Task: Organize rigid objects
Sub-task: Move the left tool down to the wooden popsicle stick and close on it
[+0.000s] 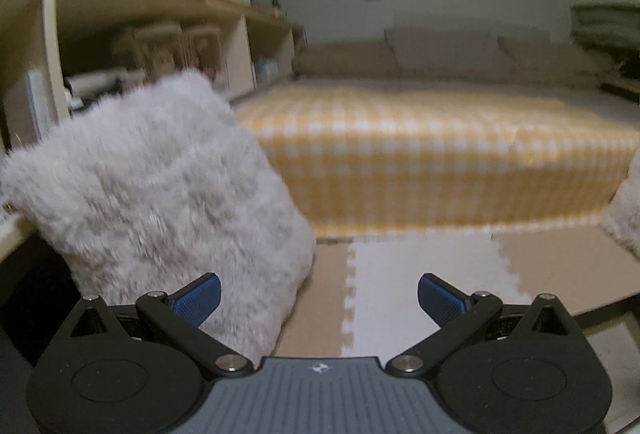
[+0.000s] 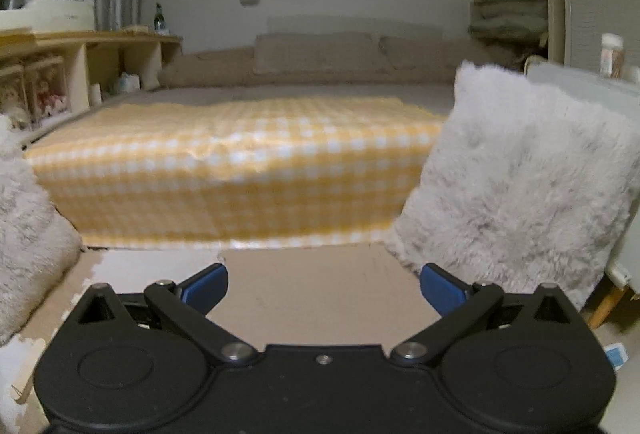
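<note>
Left gripper [image 1: 319,293] and right gripper [image 2: 324,284], both spread and empty, flank the checked bed [image 2: 240,162]; the fluffy pillows [image 2: 516,174] beside it may slip from a shallow pinch.

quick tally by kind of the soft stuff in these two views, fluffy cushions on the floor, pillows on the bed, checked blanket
Fluffy grey cushions: 2, left cushion and right cushion
Beige pillows at the head of the bed: 3
Yellow checked blanket: 1
Total: 6
</note>
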`<state>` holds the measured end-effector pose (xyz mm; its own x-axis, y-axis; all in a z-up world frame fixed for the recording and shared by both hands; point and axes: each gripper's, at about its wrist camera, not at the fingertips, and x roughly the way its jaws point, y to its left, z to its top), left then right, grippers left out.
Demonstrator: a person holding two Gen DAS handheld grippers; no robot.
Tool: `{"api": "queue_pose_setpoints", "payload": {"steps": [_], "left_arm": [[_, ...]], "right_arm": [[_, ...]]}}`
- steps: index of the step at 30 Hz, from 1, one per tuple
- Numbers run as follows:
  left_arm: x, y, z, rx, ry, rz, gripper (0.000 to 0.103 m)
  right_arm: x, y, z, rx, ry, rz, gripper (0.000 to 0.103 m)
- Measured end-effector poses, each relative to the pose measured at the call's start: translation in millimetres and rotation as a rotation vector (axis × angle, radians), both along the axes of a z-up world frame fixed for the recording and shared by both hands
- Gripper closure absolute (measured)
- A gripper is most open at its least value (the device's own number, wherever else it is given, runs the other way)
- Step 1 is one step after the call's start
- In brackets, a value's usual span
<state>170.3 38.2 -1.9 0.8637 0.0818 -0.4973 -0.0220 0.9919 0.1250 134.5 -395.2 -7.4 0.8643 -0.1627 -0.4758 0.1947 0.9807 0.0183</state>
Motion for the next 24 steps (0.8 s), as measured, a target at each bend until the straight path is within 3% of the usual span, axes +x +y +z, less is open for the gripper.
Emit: {"api": "queue_pose_setpoints", "payload": {"steps": [7,10,13,22,24], "left_arm": [[22.5,18.9,-36.1,0.007,0.16,-0.03,0.0],[29.5,23.9,-47.2,-0.005,0.207,-0.039,0.0],[36.2,29.9,-55.3,-0.05,0.255,-0.049,0.0],[45.5,34.9,-67.0,-0.113,0.321,-0.06,0.001],[47.9,35.2,-70.5,-0.115,0.337,-0.063,0.006]], "right_arm": [[23.8,-8.0,-49.4,-0.016,0.185,0.03,0.0],[27.7,-8.9,-75.1,-0.041,0.316,0.057,0.001],[30.1,-11.6,-94.6,-0.046,0.427,0.085,0.011],[40.9,-18.4,-125.9,-0.011,0.613,0.081,0.054],[40.9,-18.8,-129.3,0.021,0.64,0.101,0.081]]}}
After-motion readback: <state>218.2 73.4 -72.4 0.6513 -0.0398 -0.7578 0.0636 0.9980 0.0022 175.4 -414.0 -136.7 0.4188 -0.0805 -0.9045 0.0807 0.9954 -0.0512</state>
